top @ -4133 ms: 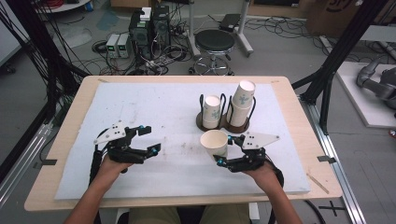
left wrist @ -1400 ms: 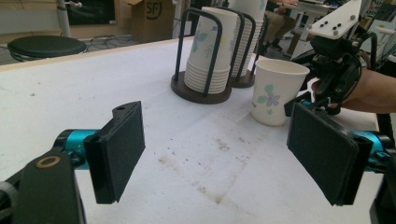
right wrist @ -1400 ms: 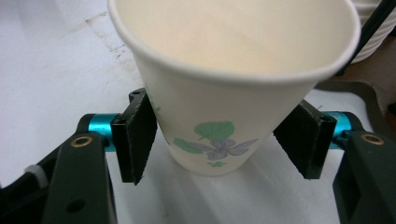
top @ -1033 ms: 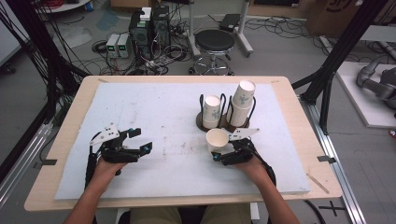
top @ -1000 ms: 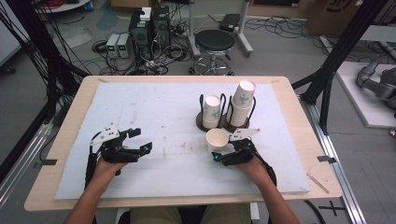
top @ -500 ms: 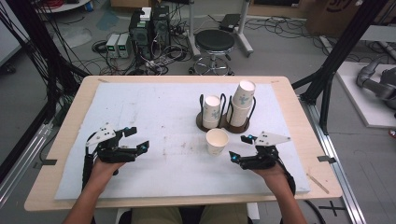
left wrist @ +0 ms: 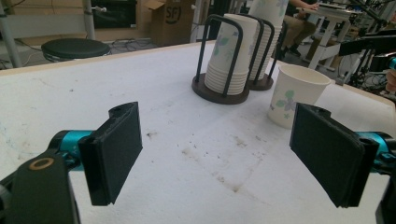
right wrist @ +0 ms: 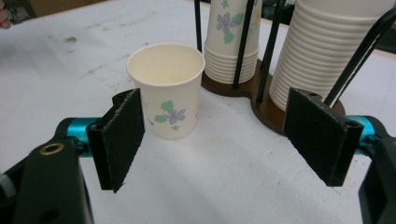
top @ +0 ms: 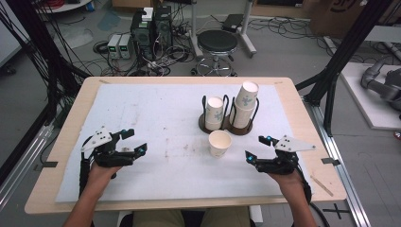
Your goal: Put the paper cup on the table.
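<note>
High view showed, nearest the person, the left gripper and the right gripper resting low over the white foam mat, well apart, each with its jaws spread wide and holding nothing. Between them, but nearer the right one, a single paper cup stood upright and empty on the mat, touched by neither gripper. Just behind it sat the dark two-slot wire cup holder, with a shorter stack of cups in its left slot and a taller stack in its right slot.

In the right gripper view, the loose cup stood ahead of the left jaw, apart from it, and the holder's base lay beyond, between the jaws. In the left gripper view, the stained mat lay bare between the jaws, with the cup and holder farther off to the right.

Past the wooden table's far edge stood a round black stool, some electronic boxes and tangled cables on the floor.
</note>
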`<state>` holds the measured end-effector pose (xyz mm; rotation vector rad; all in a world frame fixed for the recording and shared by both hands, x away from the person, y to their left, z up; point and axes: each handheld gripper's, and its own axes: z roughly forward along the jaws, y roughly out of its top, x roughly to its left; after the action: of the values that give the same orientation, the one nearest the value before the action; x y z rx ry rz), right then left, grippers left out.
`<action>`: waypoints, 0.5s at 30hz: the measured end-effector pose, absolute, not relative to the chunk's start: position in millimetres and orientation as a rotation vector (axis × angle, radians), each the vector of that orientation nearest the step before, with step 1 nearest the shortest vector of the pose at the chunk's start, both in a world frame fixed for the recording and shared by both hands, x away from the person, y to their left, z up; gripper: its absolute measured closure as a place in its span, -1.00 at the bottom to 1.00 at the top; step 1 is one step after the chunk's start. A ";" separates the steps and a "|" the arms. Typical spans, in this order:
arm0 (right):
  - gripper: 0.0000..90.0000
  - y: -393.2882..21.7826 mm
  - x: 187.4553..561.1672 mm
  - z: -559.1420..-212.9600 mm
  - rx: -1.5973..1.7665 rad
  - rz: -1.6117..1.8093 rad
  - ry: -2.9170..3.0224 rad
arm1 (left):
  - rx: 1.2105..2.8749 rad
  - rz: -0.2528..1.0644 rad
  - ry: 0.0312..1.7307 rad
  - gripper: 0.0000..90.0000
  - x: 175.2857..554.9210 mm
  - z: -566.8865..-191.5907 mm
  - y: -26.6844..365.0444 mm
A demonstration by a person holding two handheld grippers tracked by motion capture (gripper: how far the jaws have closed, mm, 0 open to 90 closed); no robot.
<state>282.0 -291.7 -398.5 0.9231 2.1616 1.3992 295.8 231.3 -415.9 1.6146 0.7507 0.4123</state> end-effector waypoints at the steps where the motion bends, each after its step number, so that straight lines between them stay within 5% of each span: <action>1: -0.52 -292.7 281.1 -397.7 0.924 1.407 2.151 | 1.610 0.413 0.748 -0.62 294.3 -415.3 231.5; 15: -0.52 -292.9 277.9 -395.7 0.925 1.408 2.131 | 1.601 0.429 0.749 -0.62 283.8 -414.4 233.2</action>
<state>277.9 -292.9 -395.7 0.9248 2.1309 1.4079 283.8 233.2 -414.4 1.6008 0.7494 0.4290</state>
